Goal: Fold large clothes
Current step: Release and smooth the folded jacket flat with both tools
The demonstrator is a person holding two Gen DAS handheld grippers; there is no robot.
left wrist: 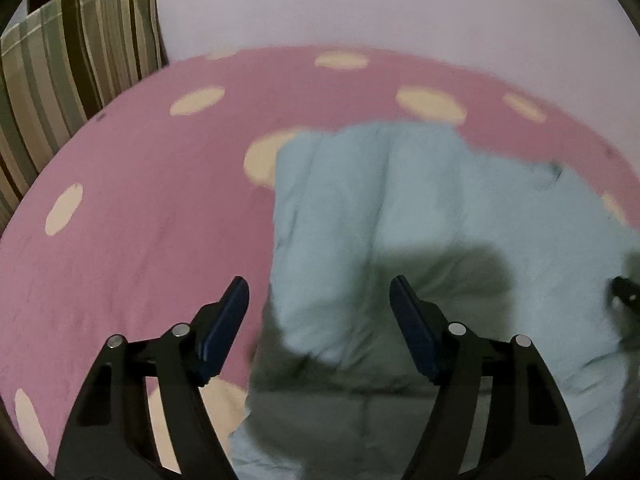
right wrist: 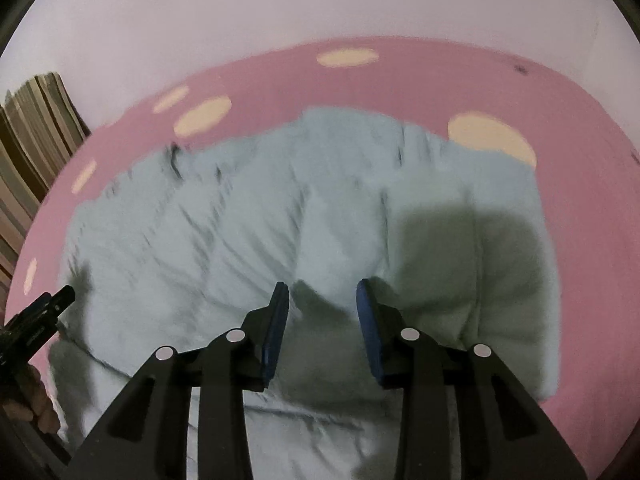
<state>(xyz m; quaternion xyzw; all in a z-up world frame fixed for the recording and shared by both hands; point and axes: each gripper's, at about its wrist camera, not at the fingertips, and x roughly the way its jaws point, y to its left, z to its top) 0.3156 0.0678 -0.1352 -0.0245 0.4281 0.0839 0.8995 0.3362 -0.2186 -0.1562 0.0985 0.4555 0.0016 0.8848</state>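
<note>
A large pale blue garment [left wrist: 400, 208] lies bunched and partly folded on a pink sheet with cream dots [left wrist: 140, 200]. My left gripper [left wrist: 319, 292] hovers open over the garment's left edge, holding nothing. The garment fills the right wrist view [right wrist: 260, 216], wrinkled, with a folded layer at the right. My right gripper [right wrist: 322, 298] is open above its near middle, empty. The left gripper's tip shows at the left edge of the right wrist view [right wrist: 48, 308]; the right gripper's tip shows at the right edge of the left wrist view [left wrist: 624, 292].
A striped green and brown cushion [left wrist: 68, 60] stands at the far left against a pale wall [left wrist: 360, 4]. It also shows in the right wrist view [right wrist: 32, 144]. Pink sheet [right wrist: 580, 160] surrounds the garment.
</note>
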